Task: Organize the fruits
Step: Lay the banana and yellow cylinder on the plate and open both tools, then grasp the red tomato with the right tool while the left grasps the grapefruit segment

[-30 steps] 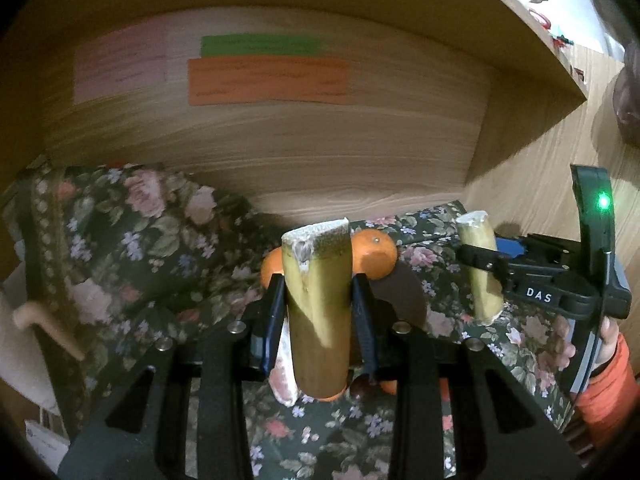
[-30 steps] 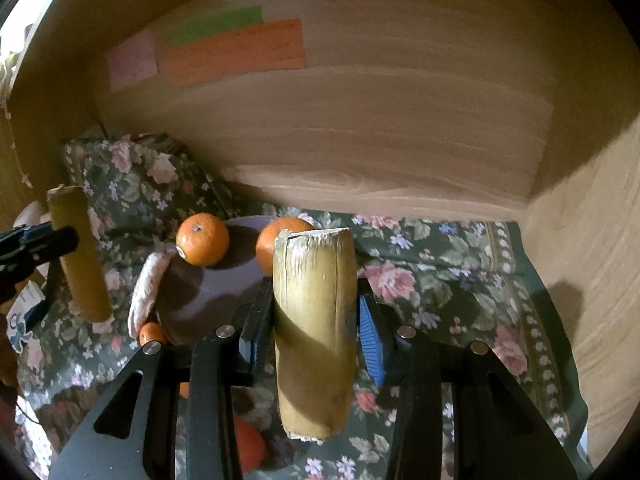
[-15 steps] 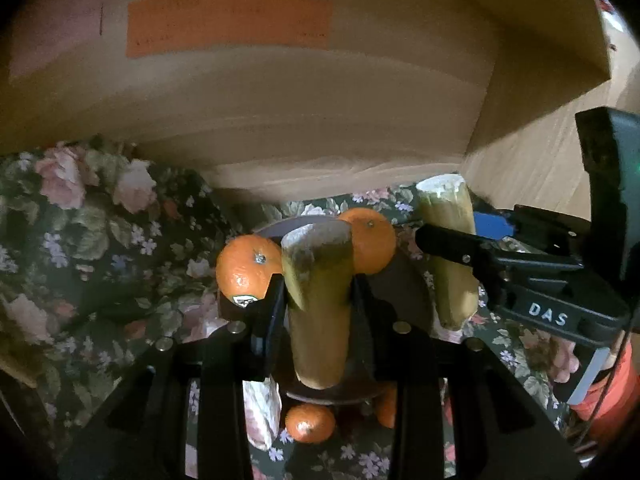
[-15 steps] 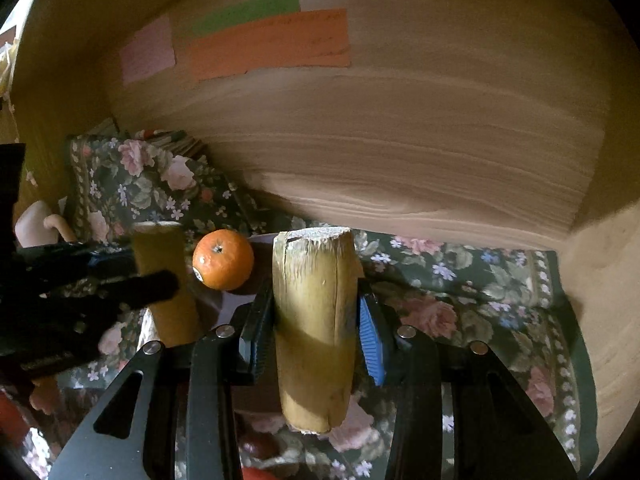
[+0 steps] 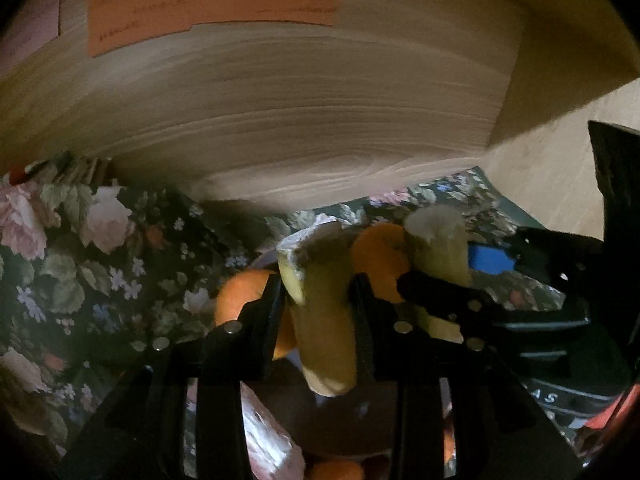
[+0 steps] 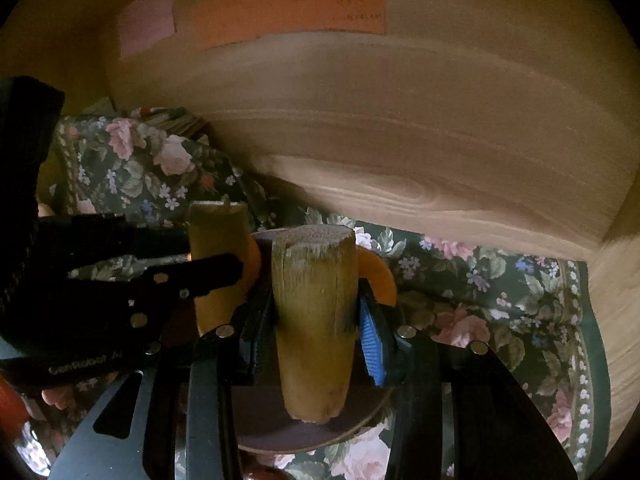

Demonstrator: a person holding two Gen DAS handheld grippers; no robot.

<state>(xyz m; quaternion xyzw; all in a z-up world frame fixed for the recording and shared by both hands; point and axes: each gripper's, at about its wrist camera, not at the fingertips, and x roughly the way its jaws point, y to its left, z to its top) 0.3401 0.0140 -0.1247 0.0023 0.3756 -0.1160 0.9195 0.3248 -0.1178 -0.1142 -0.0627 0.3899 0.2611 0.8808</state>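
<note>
My left gripper (image 5: 320, 312) is shut on a yellow-green cut sugarcane piece (image 5: 324, 320), held upright just above a dark round plate (image 5: 348, 428). My right gripper (image 6: 316, 320) is shut on a second sugarcane piece (image 6: 316, 320) over the same plate (image 6: 280, 436). Each gripper shows in the other's view, close alongside: the right one (image 5: 440, 280) with its cane (image 5: 438, 248), the left one (image 6: 200, 276) with its cane (image 6: 216, 256). Two oranges (image 5: 236, 300) (image 5: 380, 256) sit on the plate behind the canes, partly hidden.
A floral cloth (image 6: 480, 304) covers the shelf floor. The wooden back wall (image 6: 400, 120) carries orange (image 6: 288, 8), green and pink labels. A pale wrapped item (image 5: 268, 436) and small orange fruits (image 5: 336, 472) lie by the plate's near edge. A wooden side wall stands right.
Both grippers have moved forward and closer together over the plate, each still holding its cane piece. The oranges are now mostly hidden behind the canes.
</note>
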